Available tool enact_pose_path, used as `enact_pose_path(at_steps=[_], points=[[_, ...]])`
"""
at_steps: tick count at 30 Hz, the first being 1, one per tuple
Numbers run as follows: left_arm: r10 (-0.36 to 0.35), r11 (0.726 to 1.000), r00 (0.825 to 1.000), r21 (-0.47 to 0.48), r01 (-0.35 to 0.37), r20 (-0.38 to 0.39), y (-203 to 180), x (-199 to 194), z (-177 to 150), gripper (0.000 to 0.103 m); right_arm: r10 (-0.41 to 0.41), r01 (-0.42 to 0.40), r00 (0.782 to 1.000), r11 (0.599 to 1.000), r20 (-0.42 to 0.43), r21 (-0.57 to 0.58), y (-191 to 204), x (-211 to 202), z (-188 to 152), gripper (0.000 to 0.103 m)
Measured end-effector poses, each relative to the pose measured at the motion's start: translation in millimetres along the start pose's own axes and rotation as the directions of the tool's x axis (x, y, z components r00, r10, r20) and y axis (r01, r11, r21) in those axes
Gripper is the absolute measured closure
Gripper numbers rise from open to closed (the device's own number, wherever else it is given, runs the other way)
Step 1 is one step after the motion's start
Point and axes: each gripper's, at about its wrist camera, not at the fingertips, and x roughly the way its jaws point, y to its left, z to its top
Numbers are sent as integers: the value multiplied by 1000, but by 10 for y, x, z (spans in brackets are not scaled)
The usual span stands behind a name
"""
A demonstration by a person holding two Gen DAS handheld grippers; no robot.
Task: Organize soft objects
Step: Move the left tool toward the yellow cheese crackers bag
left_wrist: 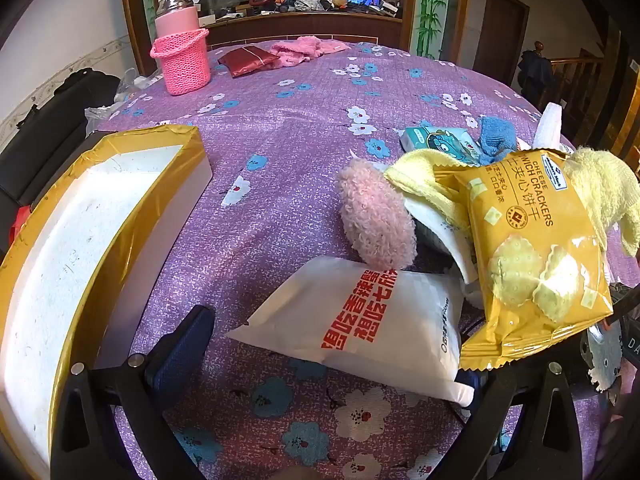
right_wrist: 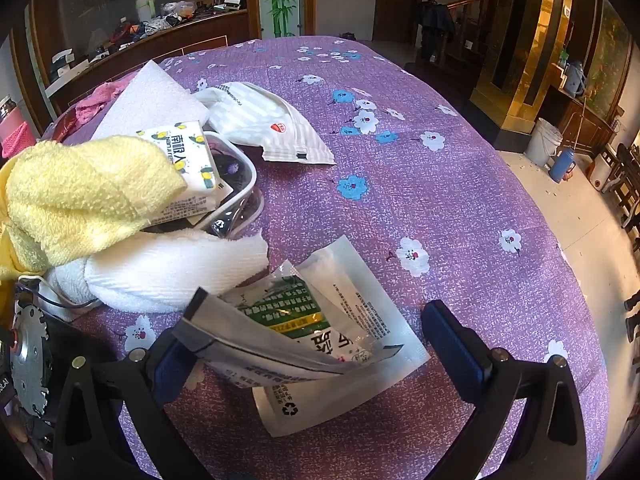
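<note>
- Your left gripper (left_wrist: 328,356) had its fingers spread wide, closed on nothing. The white snack pouch (left_wrist: 360,320) with red lettering lay flat on the purple floral cloth (left_wrist: 280,136) between them, its near corner reaching the right finger.
- Just beyond that pouch sat the pink fuzzy pad (left_wrist: 376,216). To the right of the fingers a yellow cracker bag (left_wrist: 536,260) leaned on the yellow towel (left_wrist: 424,180).
- Left of the left finger stood the gold-rimmed foam box (left_wrist: 100,216), open side up. Far ahead stood a pink knitted basket (left_wrist: 184,60) with a bottle in it.
- Your right gripper (right_wrist: 316,344) was likewise open and held nothing. The torn foil sachet (right_wrist: 320,336) lay between its fingers, touching the left finger (right_wrist: 172,360) and apart from the right one.
- Ahead and left of those fingers lay a rolled white towel (right_wrist: 168,268), with the same yellow towel above it. A lemon-print tissue pack (right_wrist: 192,168) rested in a clear container (right_wrist: 240,200).
</note>
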Motion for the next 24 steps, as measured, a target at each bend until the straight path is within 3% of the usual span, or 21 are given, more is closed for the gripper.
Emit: enact_pose_path(at_steps=[24], points=[[6, 1000, 1000, -11, -6, -2, -15, -22, -23, 0, 3, -3, 1000, 1000, 3, 2, -2, 2, 0, 0]])
